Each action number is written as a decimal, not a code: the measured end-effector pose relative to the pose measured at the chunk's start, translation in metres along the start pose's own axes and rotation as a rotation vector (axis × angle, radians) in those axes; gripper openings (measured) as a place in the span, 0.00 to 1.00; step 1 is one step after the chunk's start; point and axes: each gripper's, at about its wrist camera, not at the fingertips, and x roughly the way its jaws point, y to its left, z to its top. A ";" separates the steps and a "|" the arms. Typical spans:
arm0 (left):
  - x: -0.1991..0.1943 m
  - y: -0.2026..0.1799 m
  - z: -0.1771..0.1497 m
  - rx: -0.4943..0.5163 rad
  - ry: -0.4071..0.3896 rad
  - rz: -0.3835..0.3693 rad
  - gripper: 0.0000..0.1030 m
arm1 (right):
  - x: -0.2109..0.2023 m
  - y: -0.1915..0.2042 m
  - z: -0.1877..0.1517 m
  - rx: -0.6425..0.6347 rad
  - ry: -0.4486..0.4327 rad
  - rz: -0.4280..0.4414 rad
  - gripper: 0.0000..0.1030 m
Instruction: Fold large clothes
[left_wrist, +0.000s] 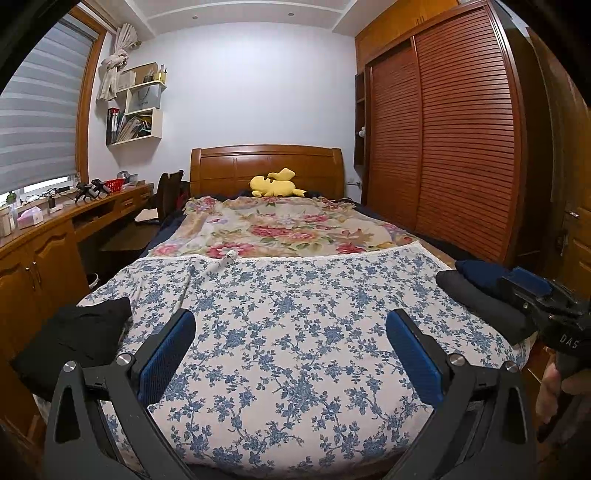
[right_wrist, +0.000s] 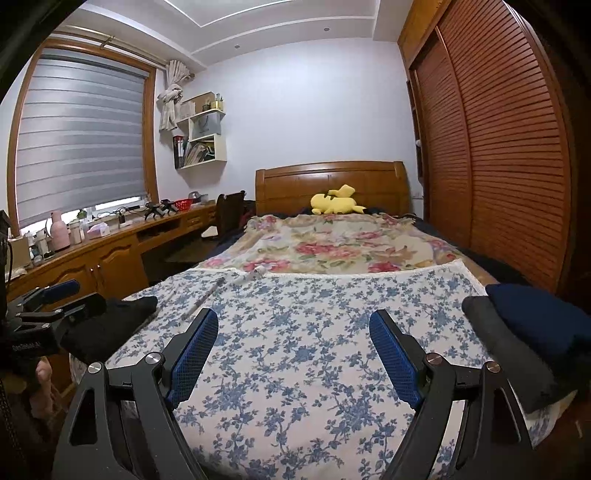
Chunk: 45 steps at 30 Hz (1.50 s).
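Both tools are held level at the foot of the bed, pointing toward the headboard (left_wrist: 266, 162). The left gripper (left_wrist: 291, 349) hovers over the blue-flowered cloth (left_wrist: 295, 295) with its fingers spread wide, holding nothing. The right gripper (right_wrist: 293, 349) is likewise spread and empty. A black garment (left_wrist: 79, 332) lies at the cloth's left edge; folded dark clothes (right_wrist: 524, 332) sit stacked at its right edge.

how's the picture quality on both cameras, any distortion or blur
Left wrist view: strong fisheye bend, the slatted wooden wardrobe curves; dark corners. Right wrist view: same bowing at the grey window blind; the dark folded clothes at the edge look soft.
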 end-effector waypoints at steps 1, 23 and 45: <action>0.000 0.001 0.000 -0.001 0.000 -0.001 1.00 | 0.000 0.000 0.000 -0.002 0.000 -0.001 0.83; -0.001 -0.002 -0.001 0.000 0.000 -0.003 1.00 | 0.009 -0.008 -0.001 -0.003 0.007 0.005 0.83; -0.003 -0.005 -0.001 -0.003 -0.002 -0.003 1.00 | 0.006 -0.012 -0.003 -0.011 -0.001 -0.001 0.83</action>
